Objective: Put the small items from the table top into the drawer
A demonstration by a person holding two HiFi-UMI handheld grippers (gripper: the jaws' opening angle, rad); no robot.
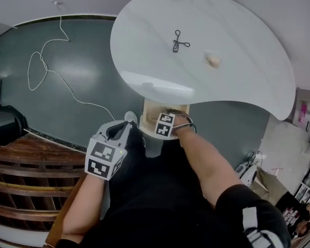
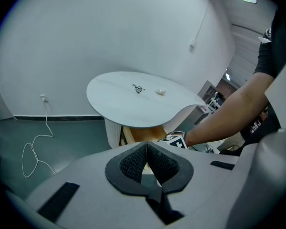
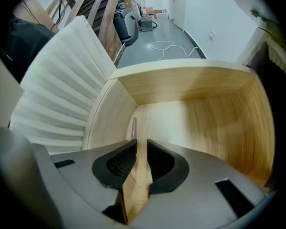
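Observation:
The wooden drawer (image 1: 150, 107) stands pulled out under the white table top (image 1: 237, 25). My right gripper (image 3: 140, 141) points steeply down into the drawer (image 3: 190, 82), and its marker cube (image 1: 165, 124) shows at the drawer's mouth. Its jaws stand slightly apart. A thin pinkish-brown stick (image 3: 133, 127) lies on the drawer floor by the left wall, with its near end in the gap and no pad pressing it. A small black looped item (image 1: 178, 41) and a small beige item (image 1: 213, 61) lie on the table top. My left gripper (image 1: 123, 129) hangs shut and empty, left of the drawer.
A ribbed white pedestal (image 3: 57, 94) carries the table beside the drawer. A white cable (image 1: 46, 71) snakes over the dark floor at the left. Brown slatted wooden furniture (image 1: 20, 174) stands at the near left. Cluttered shelves and boxes (image 1: 305, 185) fill the right edge.

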